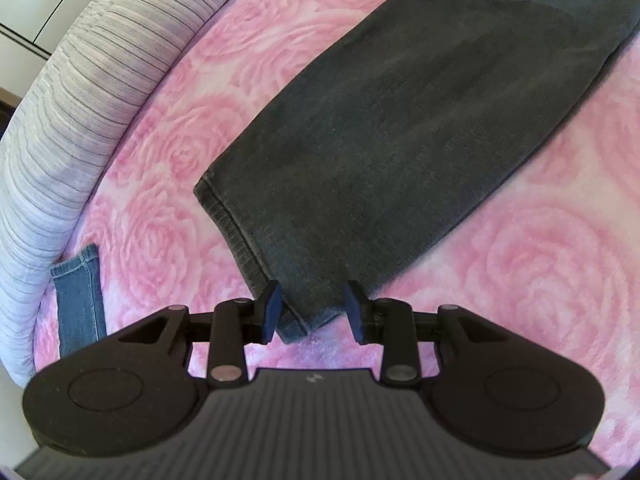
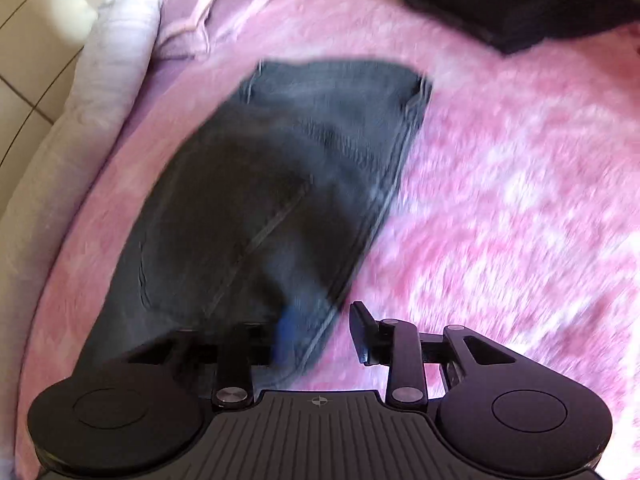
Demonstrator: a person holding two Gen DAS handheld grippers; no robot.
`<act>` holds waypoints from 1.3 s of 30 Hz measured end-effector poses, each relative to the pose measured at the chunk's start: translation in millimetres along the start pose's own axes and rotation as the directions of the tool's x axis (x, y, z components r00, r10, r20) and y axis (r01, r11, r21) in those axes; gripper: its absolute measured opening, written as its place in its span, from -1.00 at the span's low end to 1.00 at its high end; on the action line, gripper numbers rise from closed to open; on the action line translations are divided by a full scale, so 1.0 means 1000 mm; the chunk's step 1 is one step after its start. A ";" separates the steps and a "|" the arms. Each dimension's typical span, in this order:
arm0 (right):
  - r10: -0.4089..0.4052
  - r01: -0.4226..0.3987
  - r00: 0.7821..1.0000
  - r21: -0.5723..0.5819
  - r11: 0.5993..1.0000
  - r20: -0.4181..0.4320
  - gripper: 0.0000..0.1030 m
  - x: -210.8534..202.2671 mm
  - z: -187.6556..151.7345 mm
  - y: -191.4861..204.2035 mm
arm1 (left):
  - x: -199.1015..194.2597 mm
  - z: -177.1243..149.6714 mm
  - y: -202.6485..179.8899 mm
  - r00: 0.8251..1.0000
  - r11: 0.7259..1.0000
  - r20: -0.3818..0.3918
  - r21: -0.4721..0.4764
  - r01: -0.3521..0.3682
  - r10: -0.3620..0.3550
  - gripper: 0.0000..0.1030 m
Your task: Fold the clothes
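1. Nearest the lens in my left wrist view: left gripper (image 1: 313,312), black linkage arms, blue pads (image 1: 271,312), jaws spread apart and holding nothing.
2. Between those pads I see the hem corner of the dark grey denim jeans (image 1: 400,140), lying flat. Whether the pads touch the cloth I cannot tell.
3. From that corner the jeans leg runs from lower centre of the frame to the upper right, spread on the pink rose-patterned fleece blanket (image 1: 540,260).
4. Lower left of that frame: a small strip of blue denim (image 1: 78,300) on the blanket, tucked against the pale grey striped bolster (image 1: 80,100) that curves along the left edge.
5. Right wrist view is motion-blurred. Right gripper (image 2: 320,336) sits at bottom centre, jaws spread. Its one finger shows clearly at lower centre right over bare blanket; the other is a blue smear against the jeans fabric.
6. Jeans edge lies between the two fingers there; no clamp visible, so I read it as released.
7. In that view the jeans fill centre and lower left, with pocket and seam stitching visible, top end toward upper centre.
8. Upper right of that frame: a folded black garment (image 2: 520,4) on the blanket, well apart from the jeans.
9. Upper left: a pale pink garment (image 2: 224,4), crumpled near the bolster.
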State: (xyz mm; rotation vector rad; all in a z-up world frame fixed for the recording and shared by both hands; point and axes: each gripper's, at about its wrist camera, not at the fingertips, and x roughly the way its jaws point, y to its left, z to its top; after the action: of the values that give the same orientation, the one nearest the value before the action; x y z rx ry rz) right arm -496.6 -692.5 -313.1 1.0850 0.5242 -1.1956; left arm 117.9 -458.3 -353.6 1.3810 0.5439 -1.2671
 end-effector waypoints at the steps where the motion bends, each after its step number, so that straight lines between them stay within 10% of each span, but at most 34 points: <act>1: -0.008 0.008 1.000 -0.013 1.000 0.007 -0.36 -0.002 0.003 0.002 | -0.002 -0.001 0.001 1.000 1.000 -0.004 -0.013 -0.004 0.004 -0.39; 7: 0.040 -0.044 0.999 -0.219 0.975 -0.021 -0.35 -0.008 -0.019 0.052 | -0.017 -0.013 0.005 1.000 0.995 -0.002 -0.096 -0.008 0.007 -0.37; 11: 0.132 -0.192 0.978 -0.453 0.871 -0.160 -0.32 -0.001 -0.088 0.119 | -0.013 -0.030 0.006 1.000 0.995 0.014 -0.099 0.015 -0.014 -0.36; 19: 0.226 -0.352 0.934 -0.832 0.430 -0.278 -0.07 -0.002 -0.261 0.290 | -0.014 -0.077 0.036 0.992 0.985 0.118 -0.161 0.064 -0.045 -0.32; 26: 0.291 -0.275 0.917 -0.961 -0.035 -0.273 -0.07 0.016 -0.423 0.422 | -0.034 -0.122 0.083 0.981 0.937 0.191 -0.345 0.047 0.021 -0.22; 35: 0.299 0.020 0.950 -0.941 -0.339 -0.088 -0.07 0.075 -0.526 0.481 | -0.054 -0.174 0.128 0.966 0.821 0.253 -0.562 0.099 0.056 -0.06; 39: 0.305 0.074 0.952 -0.934 -0.349 -0.038 -0.28 0.081 -0.531 0.488 | -0.055 -0.184 0.128 0.969 0.818 0.239 -0.568 0.089 0.061 -0.05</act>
State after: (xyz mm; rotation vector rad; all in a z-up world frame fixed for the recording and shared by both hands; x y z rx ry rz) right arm 86.2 -273.7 -419.2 -0.6508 0.9162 -0.1985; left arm 280.9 -307.2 -289.9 0.6973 0.6933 -1.1347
